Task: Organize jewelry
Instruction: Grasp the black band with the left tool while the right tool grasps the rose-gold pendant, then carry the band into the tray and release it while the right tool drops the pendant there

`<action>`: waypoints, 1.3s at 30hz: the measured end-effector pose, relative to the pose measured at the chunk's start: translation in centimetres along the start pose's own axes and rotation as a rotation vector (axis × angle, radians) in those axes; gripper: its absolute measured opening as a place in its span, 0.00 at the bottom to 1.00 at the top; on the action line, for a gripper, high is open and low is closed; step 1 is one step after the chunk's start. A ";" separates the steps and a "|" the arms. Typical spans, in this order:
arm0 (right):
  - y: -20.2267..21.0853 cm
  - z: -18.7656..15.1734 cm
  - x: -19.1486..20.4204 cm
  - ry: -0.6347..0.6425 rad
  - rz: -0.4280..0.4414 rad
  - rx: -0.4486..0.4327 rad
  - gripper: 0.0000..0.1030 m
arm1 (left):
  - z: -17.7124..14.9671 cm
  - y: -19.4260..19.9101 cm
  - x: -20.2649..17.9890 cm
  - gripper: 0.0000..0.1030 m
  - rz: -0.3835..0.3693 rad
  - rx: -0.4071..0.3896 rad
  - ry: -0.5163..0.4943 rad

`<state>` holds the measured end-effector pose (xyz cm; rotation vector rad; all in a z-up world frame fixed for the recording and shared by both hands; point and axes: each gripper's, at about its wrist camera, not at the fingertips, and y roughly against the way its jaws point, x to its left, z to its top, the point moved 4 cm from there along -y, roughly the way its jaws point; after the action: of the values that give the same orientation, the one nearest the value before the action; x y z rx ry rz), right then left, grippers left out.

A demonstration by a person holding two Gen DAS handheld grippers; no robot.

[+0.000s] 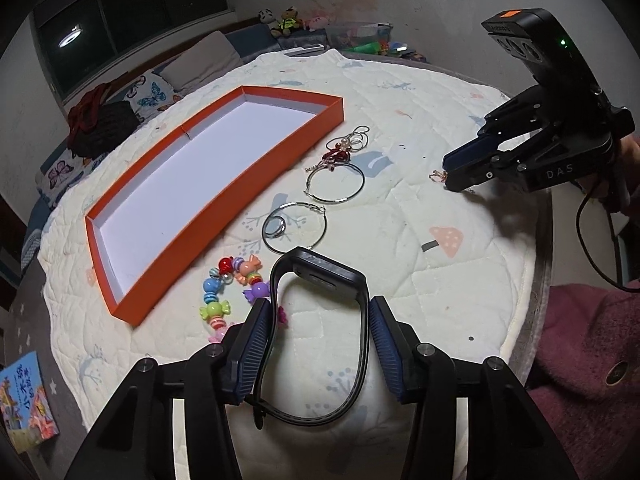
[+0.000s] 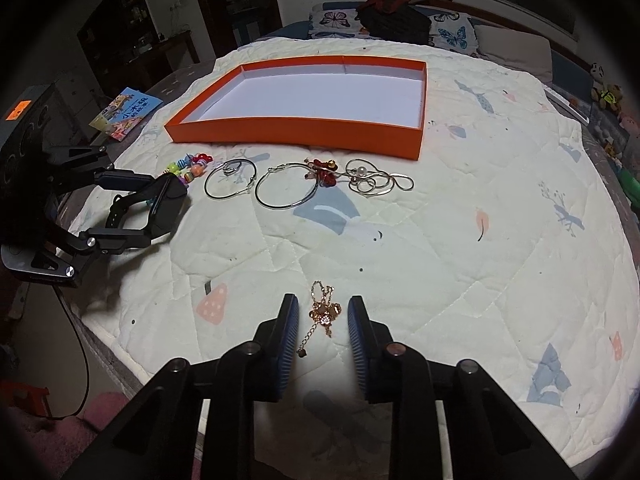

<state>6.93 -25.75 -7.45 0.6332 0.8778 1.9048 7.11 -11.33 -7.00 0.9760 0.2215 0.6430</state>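
Left gripper [image 1: 320,344] presses its ribbed blue pads on both sides of a black rubber-strapped smartwatch [image 1: 318,280], its screen end pointing toward the long orange cardboard tray with white floor [image 2: 296,128] lying across the quilted cream mattress [image 2: 440,260]. Right gripper [image 2: 323,336] stands open around a small gold chain bracelet with amber stones [image 2: 325,312], near the mattress's front edge, lengthwise between the fingers. Thin silver hoops [image 2: 287,187], a red charm piece [image 2: 323,172], a silver pearl necklace [image 2: 378,181] and colourful plastic candy beads [image 1: 230,292] lie along the tray's near side.

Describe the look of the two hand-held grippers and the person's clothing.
Both are black metal linkages with silver pivot screws and blue ribbed fingers. The right hand-held gripper has "DAS" on its body, an orange sticker, a green light and a black cable. The left hand-held gripper has an orange sticker too. The sleeve is maroon.
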 end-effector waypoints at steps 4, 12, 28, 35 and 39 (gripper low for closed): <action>-0.2 0.0 0.1 0.001 -0.009 0.003 0.22 | -0.3 -0.6 0.1 0.53 -0.011 0.020 0.012; -0.3 -0.2 0.1 -0.007 -0.018 -0.002 0.14 | -0.3 -1.0 0.2 0.59 -0.008 0.029 0.009; 3.8 2.3 0.7 0.007 0.030 -0.111 0.14 | -0.4 0.5 0.6 0.53 -0.036 -0.032 0.126; 6.4 5.8 0.5 0.022 0.073 -0.190 0.14 | 1.8 3.9 2.4 0.53 -0.015 -0.119 0.209; 8.2 8.4 0.3 0.033 0.083 -0.249 0.14 | 3.9 6.1 4.7 0.53 0.037 -0.174 0.249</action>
<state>8.61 -25.51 4.16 0.4950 0.6290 2.0629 10.14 -8.82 0.71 0.7342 0.3613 0.8049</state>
